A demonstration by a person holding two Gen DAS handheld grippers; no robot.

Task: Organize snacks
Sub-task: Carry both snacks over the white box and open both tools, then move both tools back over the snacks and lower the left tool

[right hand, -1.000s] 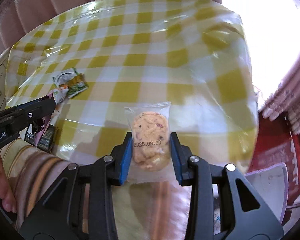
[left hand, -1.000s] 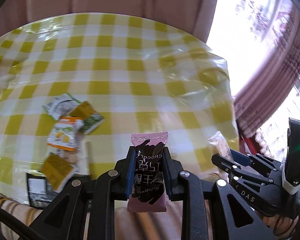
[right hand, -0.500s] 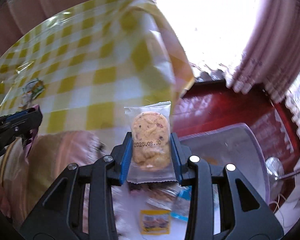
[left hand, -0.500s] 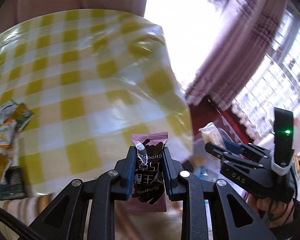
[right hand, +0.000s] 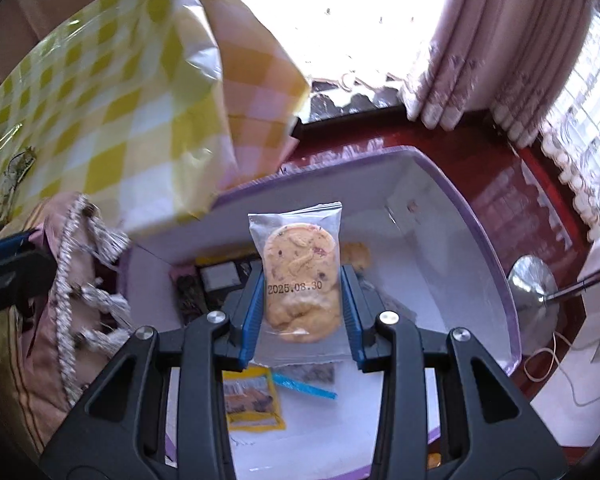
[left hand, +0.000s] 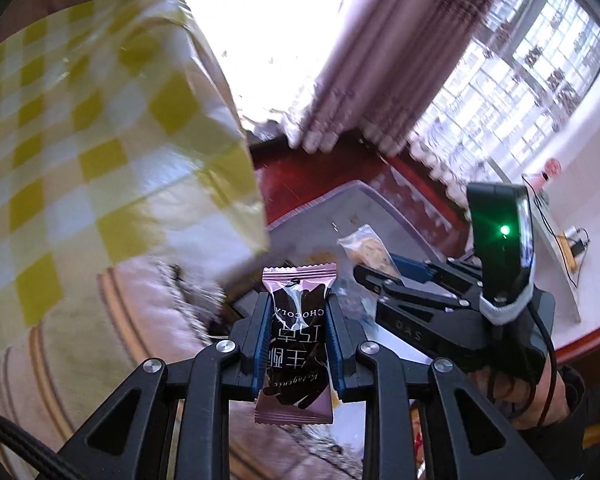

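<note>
We hold the cookie packet (right hand: 300, 276), a clear wrapper stamped 2025.08.30, directly above the white box (right hand: 452, 216) with its lilac rim, and we take that box as our landmark. Inside the box, beneath the packet, lie a yellow snack pouch (right hand: 252, 402), a blue strip (right hand: 304, 387), a dark wrapper (right hand: 188, 296) and another cookie (right hand: 356, 256) against the far wall. The box sits on a glossy dark red floor (right hand: 500, 184); to the left of it the yellow-checked tablecloth (right hand: 100, 120) hangs over the table edge, with a tasselled fringe (right hand: 88, 280) just beside the box's near left corner. Beyond the box, pink curtains (right hand: 500, 40) hang before a bright window, and to its right stands a round metal base (right hand: 534, 284) on the floor. Our right gripper (right hand: 302, 312) is clamped on the cookie packet, the blue pads pressing both sides, the packet upright. Our left gripper (left hand: 296, 344) is clamped on the pink chocolate bar (left hand: 296, 344), held upright left of the box and near the tablecloth corner, its lettering upside down to the camera. In the left wrist view the right gripper reaches in from the right, a green light on its black module (left hand: 500, 240), with our right hand (left hand: 516, 396) wrapped around the grip.
</note>
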